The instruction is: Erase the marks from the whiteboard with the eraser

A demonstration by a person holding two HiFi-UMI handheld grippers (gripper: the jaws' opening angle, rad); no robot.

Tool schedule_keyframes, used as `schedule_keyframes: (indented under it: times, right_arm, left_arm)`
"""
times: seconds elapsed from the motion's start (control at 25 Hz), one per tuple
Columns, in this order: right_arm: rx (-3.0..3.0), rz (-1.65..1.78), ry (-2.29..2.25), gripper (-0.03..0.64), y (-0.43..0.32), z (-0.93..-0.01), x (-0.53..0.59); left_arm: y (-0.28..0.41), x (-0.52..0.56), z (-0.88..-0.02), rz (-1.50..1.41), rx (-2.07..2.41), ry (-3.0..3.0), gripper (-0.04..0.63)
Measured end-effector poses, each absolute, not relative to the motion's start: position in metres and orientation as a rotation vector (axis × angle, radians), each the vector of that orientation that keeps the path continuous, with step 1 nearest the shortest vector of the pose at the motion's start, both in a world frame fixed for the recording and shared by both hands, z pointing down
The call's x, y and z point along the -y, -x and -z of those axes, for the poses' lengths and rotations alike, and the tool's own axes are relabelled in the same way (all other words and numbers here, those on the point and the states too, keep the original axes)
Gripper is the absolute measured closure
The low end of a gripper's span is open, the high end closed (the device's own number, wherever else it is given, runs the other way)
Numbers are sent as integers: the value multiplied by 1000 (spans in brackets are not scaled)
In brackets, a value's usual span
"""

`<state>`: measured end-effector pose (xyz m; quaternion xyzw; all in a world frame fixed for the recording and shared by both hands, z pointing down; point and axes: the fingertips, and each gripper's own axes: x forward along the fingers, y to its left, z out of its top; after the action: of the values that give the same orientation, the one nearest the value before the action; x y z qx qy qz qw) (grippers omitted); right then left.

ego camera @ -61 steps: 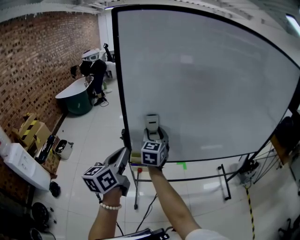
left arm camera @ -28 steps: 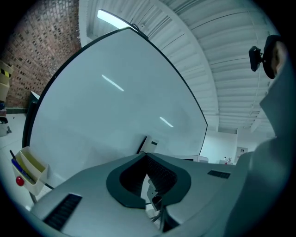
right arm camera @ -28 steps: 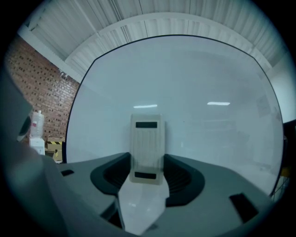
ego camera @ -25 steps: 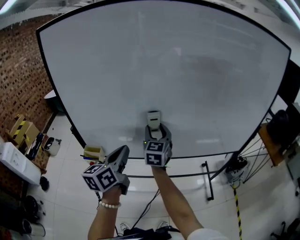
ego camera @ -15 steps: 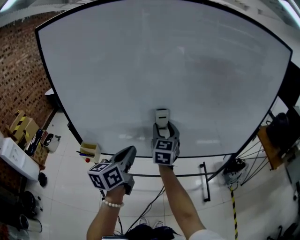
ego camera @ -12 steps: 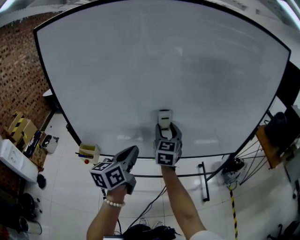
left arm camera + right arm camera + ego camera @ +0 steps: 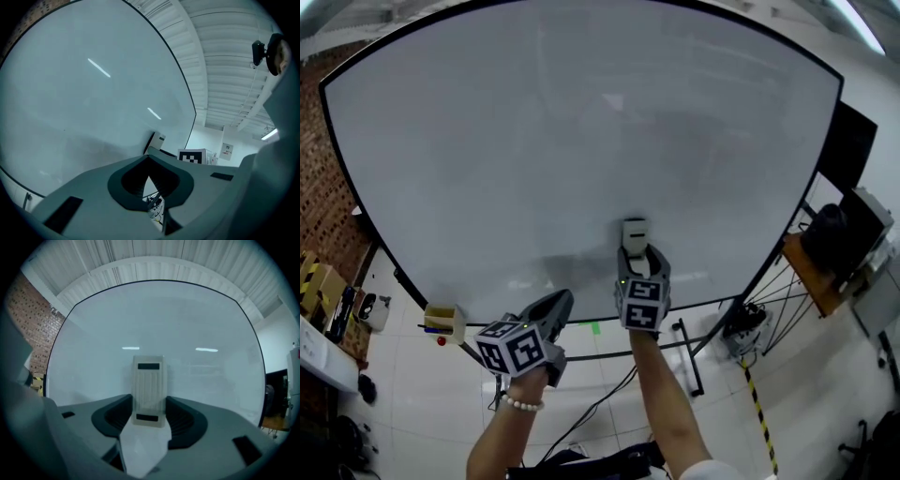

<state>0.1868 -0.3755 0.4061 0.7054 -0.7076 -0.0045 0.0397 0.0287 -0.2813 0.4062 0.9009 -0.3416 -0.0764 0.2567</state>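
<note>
My right claw (image 7: pixel 638 265) is clamped on the eraser (image 7: pixel 635 233), which is pressed to the whiteboard (image 7: pixel 581 141) near the middle of its bottom edge. My left claw (image 7: pixel 558 302) is pinched closed on nothing, down by that same edge.

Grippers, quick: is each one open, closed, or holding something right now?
Left gripper: closed, nothing between its jaws.
Right gripper: closed on the eraser.
</note>
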Motion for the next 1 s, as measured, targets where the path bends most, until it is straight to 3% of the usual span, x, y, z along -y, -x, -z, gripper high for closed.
schedule_keyframes:
  times: [0.6, 1.0]
  right_arm:
    - [2184, 30, -2143, 360, -400, -402, 368]
    - [2118, 26, -2185, 362, -538, -413, 362]
  left_arm:
    - [-244, 289, -403, 231, 898, -2424, 597]
    - [-352, 286, -419, 224, 854, -2407, 597]
